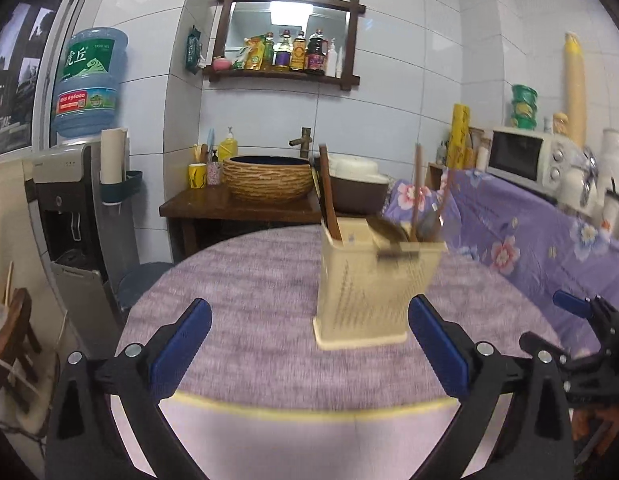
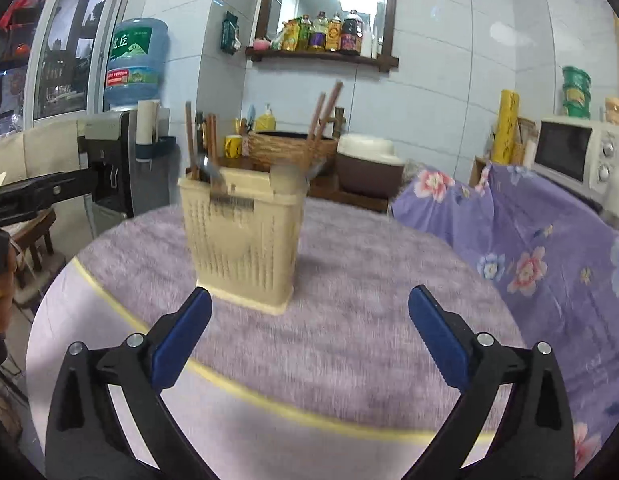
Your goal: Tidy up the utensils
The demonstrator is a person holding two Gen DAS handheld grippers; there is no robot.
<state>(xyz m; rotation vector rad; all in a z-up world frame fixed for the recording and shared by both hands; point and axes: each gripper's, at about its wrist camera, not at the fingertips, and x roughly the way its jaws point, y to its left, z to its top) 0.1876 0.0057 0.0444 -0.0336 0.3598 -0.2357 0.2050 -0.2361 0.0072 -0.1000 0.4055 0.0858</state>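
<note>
Both grippers, left gripper [image 1: 309, 344] and right gripper [image 2: 309, 332], hang spread wide and empty. Cream utensil caddy [image 1: 365, 280] stands upright on the round table [image 1: 237, 280], spoons and chopsticks [image 2: 325, 116] inside. Looks light, rigid plastic; grip handles high.

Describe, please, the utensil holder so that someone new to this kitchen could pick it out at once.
Start at the round table with the fuzzy lilac cover. The utensil holder is the only thing standing on it: a cream, slotted plastic basket with brown wooden handles sticking out of its top. The woven brown basin behind sits on a separate dark wooden stand.
</note>
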